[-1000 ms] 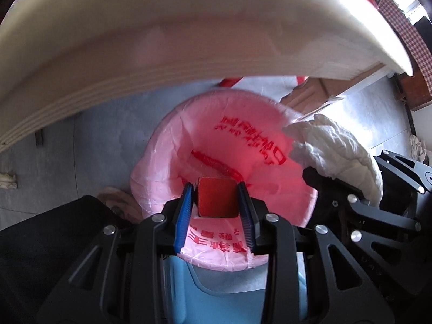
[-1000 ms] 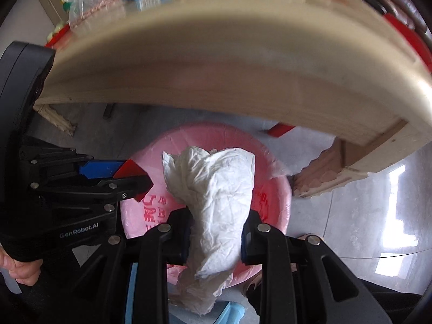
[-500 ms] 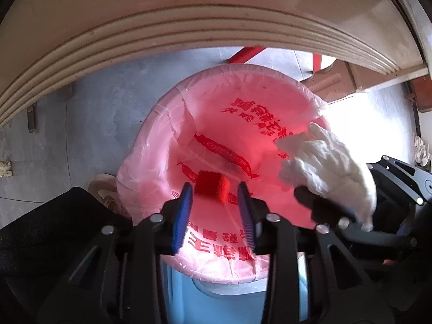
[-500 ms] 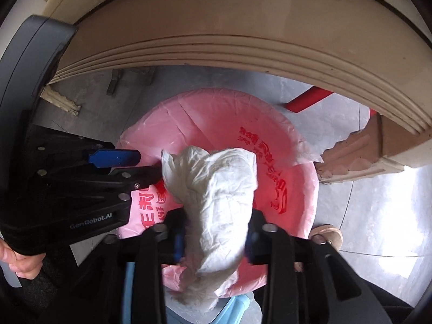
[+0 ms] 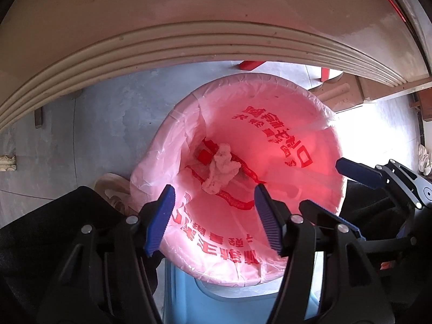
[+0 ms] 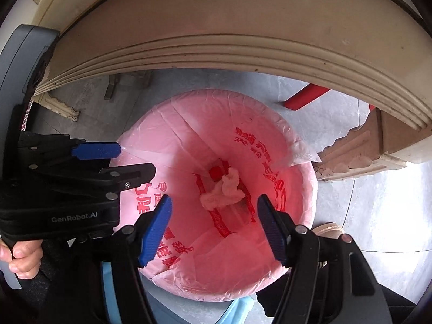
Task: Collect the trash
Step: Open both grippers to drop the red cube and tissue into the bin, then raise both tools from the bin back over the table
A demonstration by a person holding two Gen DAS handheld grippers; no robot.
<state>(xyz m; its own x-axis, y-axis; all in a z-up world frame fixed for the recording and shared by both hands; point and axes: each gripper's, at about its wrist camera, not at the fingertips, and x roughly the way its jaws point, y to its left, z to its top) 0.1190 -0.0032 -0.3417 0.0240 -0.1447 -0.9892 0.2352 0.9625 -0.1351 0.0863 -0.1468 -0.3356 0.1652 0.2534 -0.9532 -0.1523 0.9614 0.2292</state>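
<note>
A bin lined with a pink bag printed in red (image 5: 270, 102) (image 6: 189, 113) stands on the floor below both grippers. At its bottom lie a crumpled white tissue (image 5: 221, 171) (image 6: 224, 189) and a small red block (image 5: 203, 157) (image 6: 215, 172), touching each other. My left gripper (image 5: 213, 216) is open and empty above the bin's near rim. My right gripper (image 6: 213, 225) is open and empty above the bin too. The right gripper's fingers (image 5: 356, 171) show at the right of the left wrist view; the left gripper's fingers (image 6: 97, 151) show at the left of the right wrist view.
A cream table edge with ridged moulding (image 5: 189, 43) (image 6: 243, 46) arches over the bin. A carved table leg (image 6: 364, 148) stands right of the bin. The floor is grey tile (image 5: 108, 113). A light blue stool (image 5: 221, 305) is under the bin's near side.
Both grippers opened. The red block dropped from the left one first, then the tissue from the right; both now lie at the bottom of the bin.
</note>
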